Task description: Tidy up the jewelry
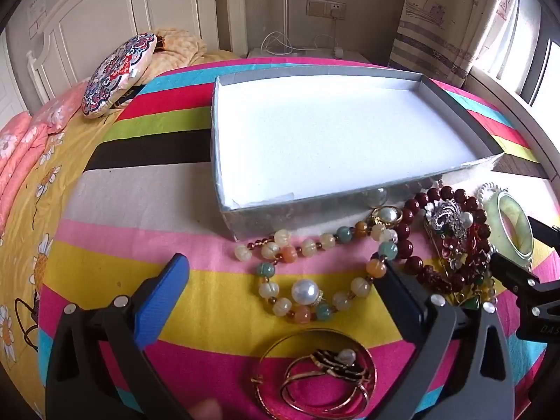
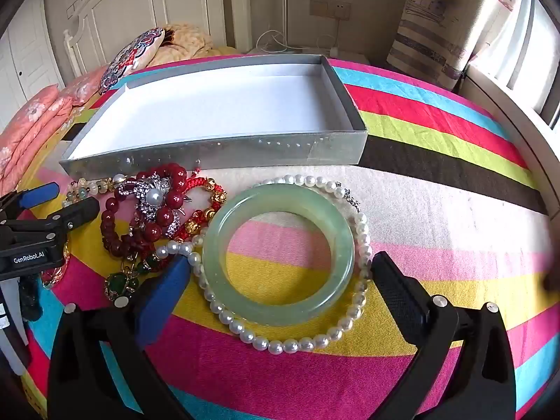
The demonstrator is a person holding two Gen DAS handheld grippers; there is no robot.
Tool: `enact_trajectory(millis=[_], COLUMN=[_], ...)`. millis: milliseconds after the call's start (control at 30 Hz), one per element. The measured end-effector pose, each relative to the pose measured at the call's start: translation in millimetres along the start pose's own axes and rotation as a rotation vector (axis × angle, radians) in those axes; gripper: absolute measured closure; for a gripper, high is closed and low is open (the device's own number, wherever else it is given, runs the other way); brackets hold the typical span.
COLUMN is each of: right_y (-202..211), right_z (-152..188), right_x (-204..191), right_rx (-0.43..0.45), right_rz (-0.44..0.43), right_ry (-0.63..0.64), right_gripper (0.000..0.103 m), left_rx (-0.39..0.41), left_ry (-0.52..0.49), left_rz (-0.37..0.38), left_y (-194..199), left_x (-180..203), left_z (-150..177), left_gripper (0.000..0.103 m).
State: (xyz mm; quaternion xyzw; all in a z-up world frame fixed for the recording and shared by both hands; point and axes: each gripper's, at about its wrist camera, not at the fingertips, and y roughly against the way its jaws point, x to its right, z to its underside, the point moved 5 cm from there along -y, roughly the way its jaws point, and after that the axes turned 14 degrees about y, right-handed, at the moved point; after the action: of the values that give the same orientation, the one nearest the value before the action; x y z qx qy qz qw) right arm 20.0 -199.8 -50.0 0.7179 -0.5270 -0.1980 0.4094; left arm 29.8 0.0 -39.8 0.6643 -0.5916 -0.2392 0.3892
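**Both grippers spread wide over the jewelry pile, tray bare**

Your left gripper (image 1: 283,280) hangs low over the striped bedspread (image 1: 217,315) with its jaws far apart and nothing between them. Between its fingers lies the multicolored bead bracelet (image 1: 315,273), a loop of cream, green and orange beads with one large white pearl. Just in front of the camera, nearer you, sits a gold bangle (image 1: 315,374) with smaller gold rings and a black-and-pearl piece inside it.

Your right gripper (image 2: 280,273) is also spread wide and grips nothing. The pale green jade bangle (image 2: 278,255) lies flat on the bed between its fingers, and the pearl necklace (image 2: 290,344) curls around the bangle, touching its rim on the left side. The blue finger pad (image 2: 164,294) sits just beside the pearls.

To the left of the bangle in the right wrist view is a tangled heap: a dark red bead bracelet (image 2: 161,215), a silver rhinestone brooch (image 2: 152,196) with a pearl centre lying on top of it, a red cord bracelet with gold charms (image 2: 206,206), and a green stone pendant (image 2: 120,285) on a gold chain.

The grey tray (image 2: 217,155) with its white lining stands beyond the jewelry, its near wall just beside the heap. No jewelry lies inside it.
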Motion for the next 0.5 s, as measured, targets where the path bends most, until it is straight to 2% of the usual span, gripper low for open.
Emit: enact_trajectory(millis=[500], right_y=[-0.4], right_z=[0.3], right_x=[-0.8], right_rx=[-0.001], right_rz=[-0.001], right_ry=[-0.001], right_gripper=[0.004], left_rx=[-0.001], left_ry=[0.002], left_rz=[-0.004], left_y=[-0.1], left_x=[-1.5], left_z=[-0.3], left_gripper=[0.002])
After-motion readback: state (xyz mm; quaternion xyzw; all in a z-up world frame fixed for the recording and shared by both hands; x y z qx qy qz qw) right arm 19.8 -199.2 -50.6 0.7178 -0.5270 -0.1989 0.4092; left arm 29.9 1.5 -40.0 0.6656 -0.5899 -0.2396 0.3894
